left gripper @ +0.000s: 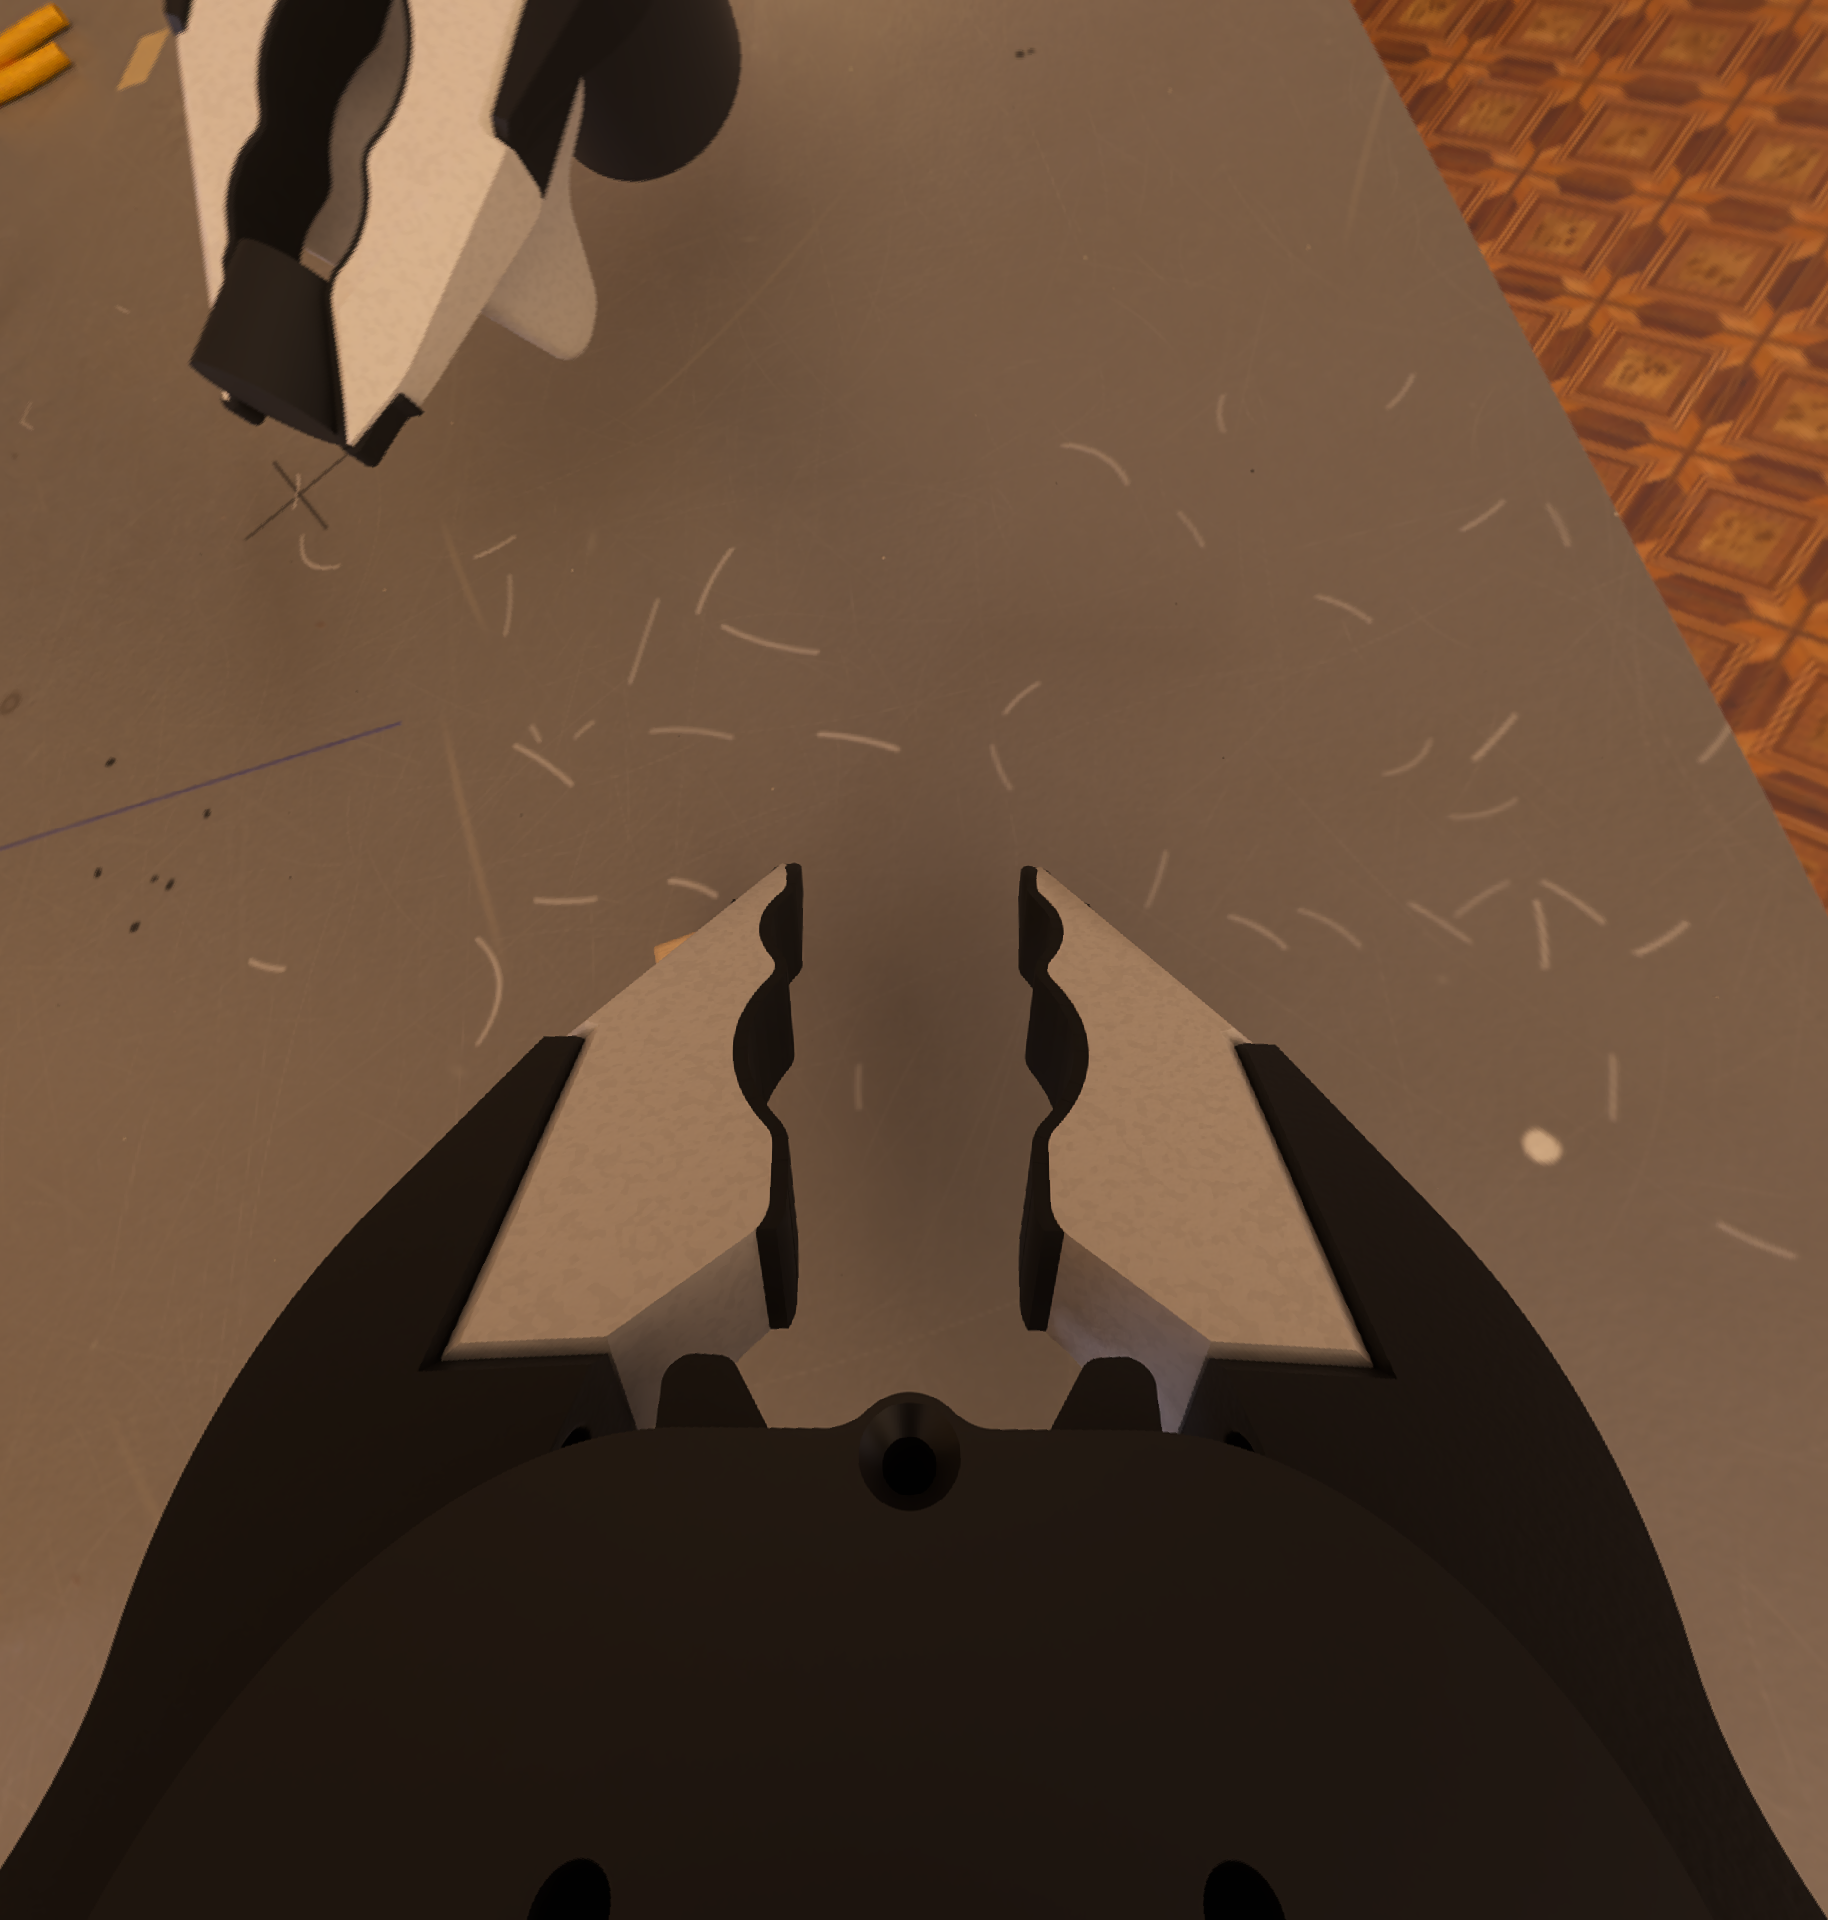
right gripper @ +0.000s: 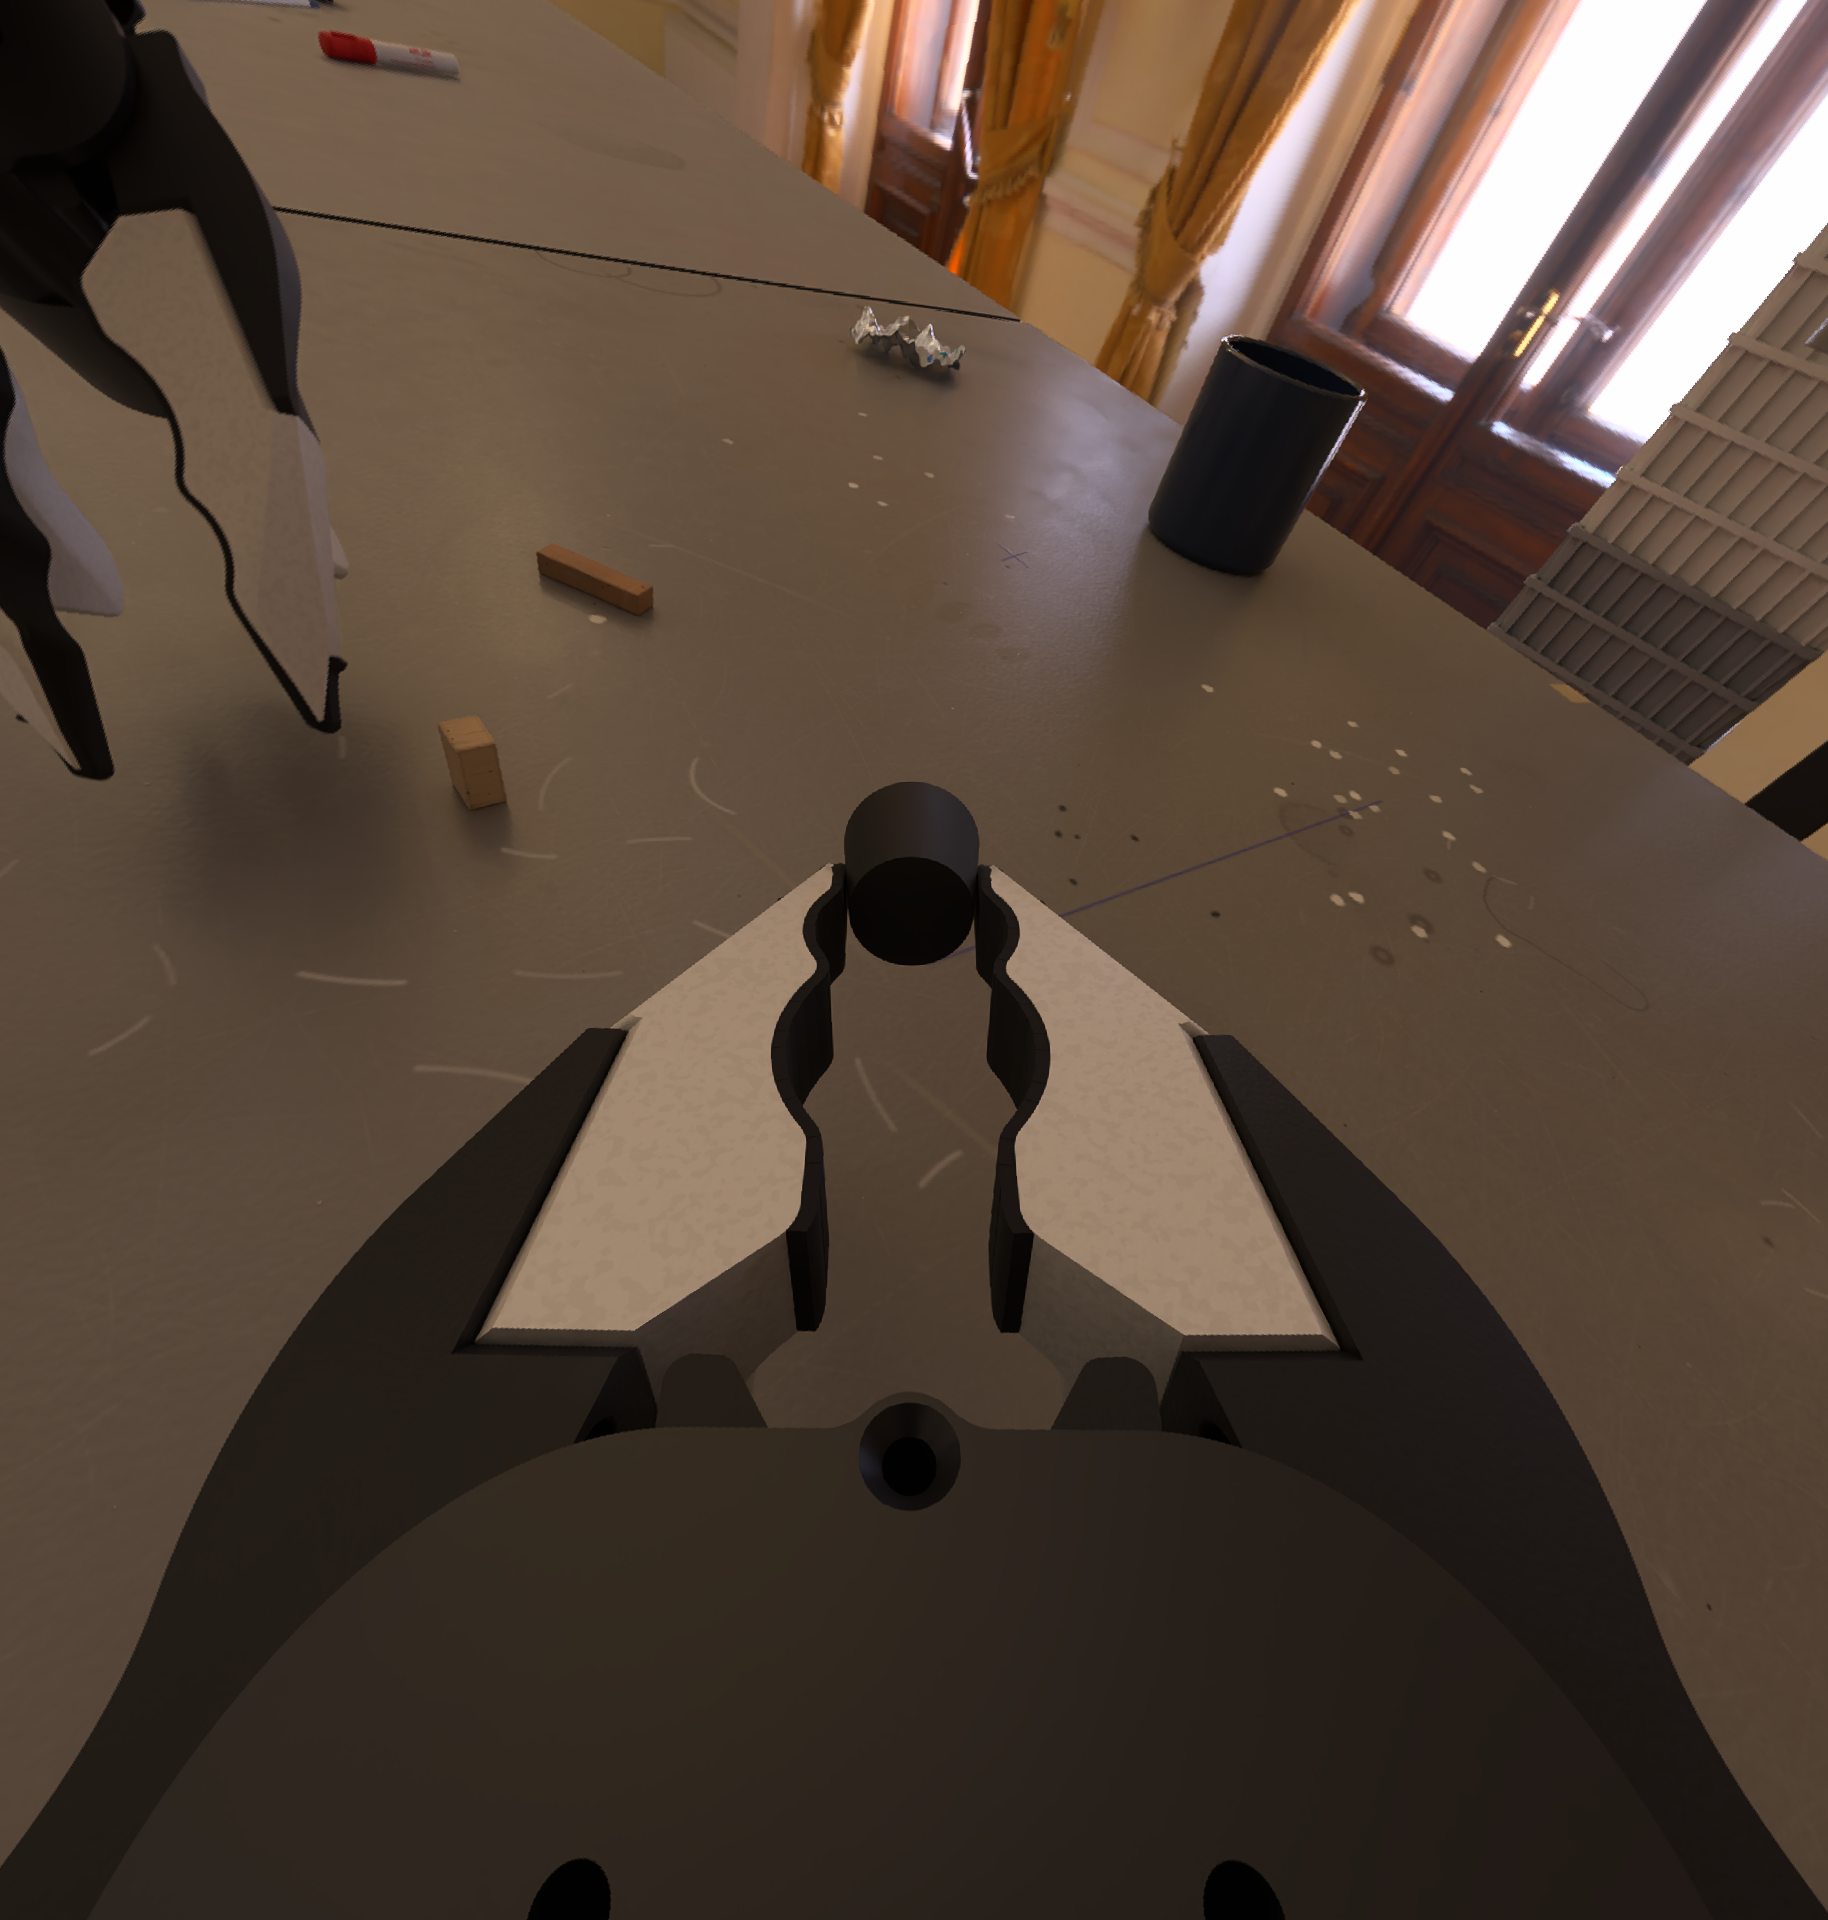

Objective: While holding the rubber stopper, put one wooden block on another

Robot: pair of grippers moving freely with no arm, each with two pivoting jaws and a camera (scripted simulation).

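My right gripper [right gripper: 910, 875] is shut on the black rubber stopper [right gripper: 908, 914] at its fingertips, held above the grey table [right gripper: 993, 644]. A small light wooden block [right gripper: 471, 762] stands on the table ahead to the left. A longer brown wooden block [right gripper: 595, 579] lies flat beyond it, apart from it. My left gripper [left gripper: 912, 881] is open and empty, pointing down at bare table; in the right wrist view it [right gripper: 209, 743] hovers just left of the small block. The left wrist view shows the right gripper [left gripper: 302, 421] with the stopper [left gripper: 266, 343] at upper left.
A black cup [right gripper: 1253, 457] stands near the table's right edge. Crumpled foil [right gripper: 905, 341] and a red marker [right gripper: 385, 52] lie farther back. A grey slatted structure [right gripper: 1720, 520] rises at the right. Yellow-handled tools [left gripper: 11, 62] lie at far left. The table edge [left gripper: 1575, 416] borders patterned floor.
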